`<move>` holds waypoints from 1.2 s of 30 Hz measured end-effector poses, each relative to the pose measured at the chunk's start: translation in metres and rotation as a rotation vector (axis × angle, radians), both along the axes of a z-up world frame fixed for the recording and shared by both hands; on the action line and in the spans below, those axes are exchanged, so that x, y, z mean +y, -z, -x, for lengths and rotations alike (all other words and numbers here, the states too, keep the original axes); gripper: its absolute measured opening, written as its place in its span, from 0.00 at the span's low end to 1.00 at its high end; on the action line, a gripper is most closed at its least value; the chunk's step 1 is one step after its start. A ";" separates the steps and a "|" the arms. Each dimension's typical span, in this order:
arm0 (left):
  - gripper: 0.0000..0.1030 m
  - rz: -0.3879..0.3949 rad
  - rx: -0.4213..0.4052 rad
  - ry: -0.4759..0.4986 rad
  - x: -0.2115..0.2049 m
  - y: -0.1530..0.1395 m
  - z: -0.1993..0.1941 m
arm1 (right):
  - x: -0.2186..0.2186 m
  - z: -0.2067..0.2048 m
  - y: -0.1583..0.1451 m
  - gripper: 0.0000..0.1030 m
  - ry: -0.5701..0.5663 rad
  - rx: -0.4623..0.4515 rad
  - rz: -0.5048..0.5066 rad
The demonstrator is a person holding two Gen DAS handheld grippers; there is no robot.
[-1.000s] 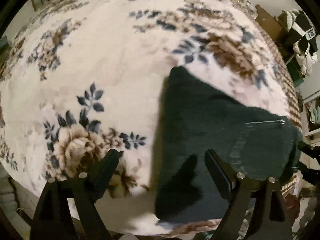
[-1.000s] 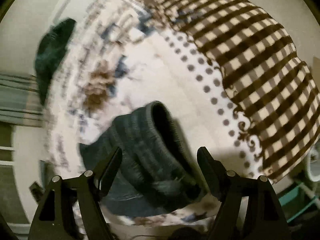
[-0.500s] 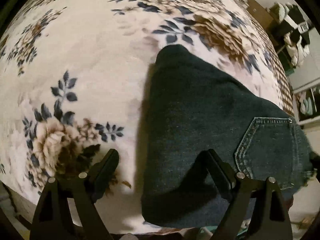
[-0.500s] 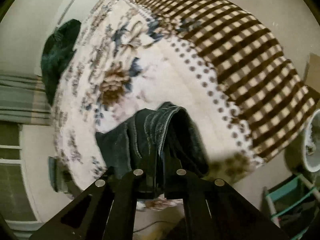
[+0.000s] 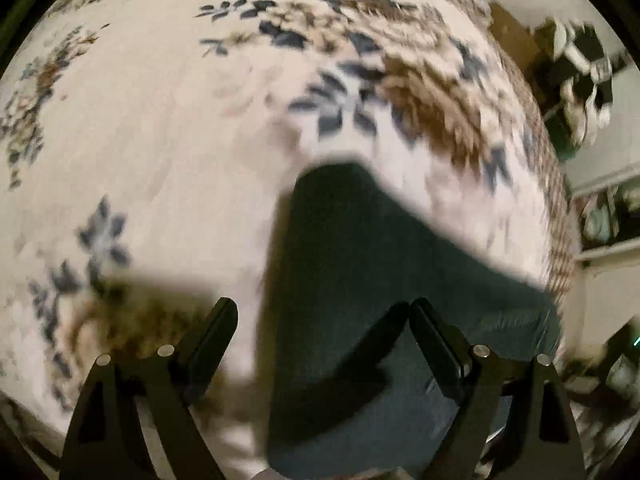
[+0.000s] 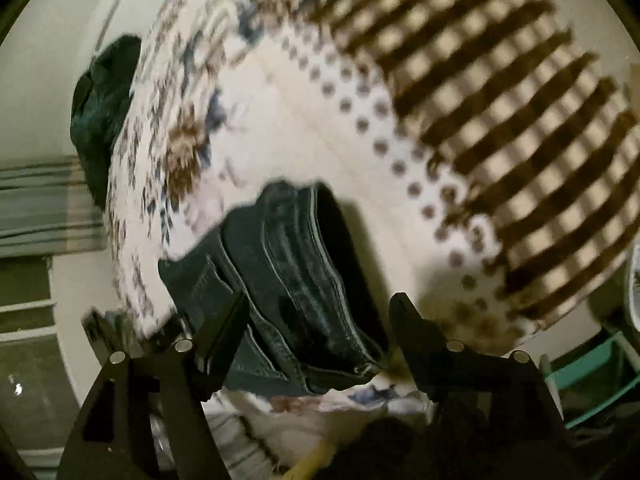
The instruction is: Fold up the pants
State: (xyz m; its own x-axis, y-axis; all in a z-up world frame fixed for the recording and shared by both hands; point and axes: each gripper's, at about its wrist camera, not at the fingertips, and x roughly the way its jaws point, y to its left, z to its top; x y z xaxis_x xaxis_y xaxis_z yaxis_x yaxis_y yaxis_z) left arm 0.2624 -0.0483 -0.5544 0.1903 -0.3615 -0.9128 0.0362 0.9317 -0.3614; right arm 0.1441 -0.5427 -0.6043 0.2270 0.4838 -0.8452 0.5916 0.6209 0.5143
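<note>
the left gripper (image 5: 322,320) hangs with its jaws spread wide and nothing between them, just above the near edge of the pants (image 5: 384,300). the right gripper (image 6: 320,312) is likewise spread apart, holding nothing, its fingers straddling the stacked waistband end of the pants (image 6: 296,276). the dark denim pants lie folded on the floral blanket (image 5: 160,140), near its front edge. beyond the pants, a brown checked cover (image 6: 500,100); a dark green garment (image 6: 104,112) lies at the blanket's far left edge.
</note>
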 end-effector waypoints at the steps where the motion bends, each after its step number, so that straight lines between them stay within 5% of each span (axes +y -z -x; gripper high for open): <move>1: 0.85 0.016 0.010 -0.025 -0.002 0.007 -0.015 | 0.002 -0.001 0.008 0.72 -0.001 0.025 -0.018; 3: 0.85 0.022 0.042 -0.065 -0.005 0.023 -0.035 | 0.009 -0.003 0.016 0.67 -0.010 0.017 -0.009; 4: 0.83 0.032 0.061 -0.081 -0.006 0.032 -0.044 | 0.012 -0.004 0.018 0.53 -0.024 0.012 0.005; 5: 0.70 0.057 0.067 -0.093 -0.006 0.039 -0.052 | 0.013 -0.005 0.019 0.31 -0.035 0.000 0.014; 8: 0.48 0.084 0.039 -0.107 -0.001 0.041 -0.062 | 0.014 -0.006 0.015 0.13 -0.039 -0.025 0.073; 14: 0.47 0.114 0.076 -0.116 0.004 0.042 -0.067 | 0.010 -0.013 0.026 0.15 -0.011 0.029 0.081; 15: 0.48 0.109 0.071 -0.111 0.006 0.037 -0.064 | 0.011 -0.015 0.021 0.19 -0.026 0.013 0.070; 17: 0.48 0.093 0.051 -0.091 0.007 0.025 -0.059 | 0.010 -0.018 0.009 0.52 -0.056 -0.005 0.078; 18: 0.48 0.095 0.043 -0.082 0.009 0.022 -0.058 | 0.008 -0.019 0.003 0.58 -0.054 -0.025 0.086; 23: 0.50 0.086 0.041 -0.079 0.006 0.022 -0.056 | -0.010 -0.041 0.000 0.63 -0.010 -0.088 0.087; 25: 0.51 0.086 0.051 -0.085 0.004 0.025 -0.056 | -0.017 -0.055 0.020 0.63 0.044 -0.053 0.002; 27: 0.53 0.074 0.051 -0.078 0.001 0.025 -0.055 | -0.018 -0.065 0.026 0.25 0.099 -0.087 -0.057; 28: 0.54 0.055 0.044 -0.071 0.000 0.024 -0.055 | -0.014 -0.070 0.017 0.15 0.088 -0.124 -0.024; 31: 0.71 0.005 0.031 -0.053 -0.001 0.022 -0.054 | -0.002 -0.076 -0.019 0.12 0.047 -0.233 0.113; 33: 0.86 -0.003 0.025 -0.048 0.000 0.024 -0.054 | -0.003 -0.074 -0.021 0.12 0.059 -0.228 0.185; 36: 0.86 -0.011 0.023 -0.041 -0.002 0.023 -0.053 | -0.017 -0.076 0.017 0.13 0.097 -0.140 0.092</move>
State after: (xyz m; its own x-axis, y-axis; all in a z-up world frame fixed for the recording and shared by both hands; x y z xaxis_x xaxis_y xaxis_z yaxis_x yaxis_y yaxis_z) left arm 0.3158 -0.0506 -0.5770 0.1832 -0.3439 -0.9210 -0.0102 0.9361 -0.3516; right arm 0.2200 -0.5600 -0.6209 0.3872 0.3758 -0.8419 0.5780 0.6125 0.5392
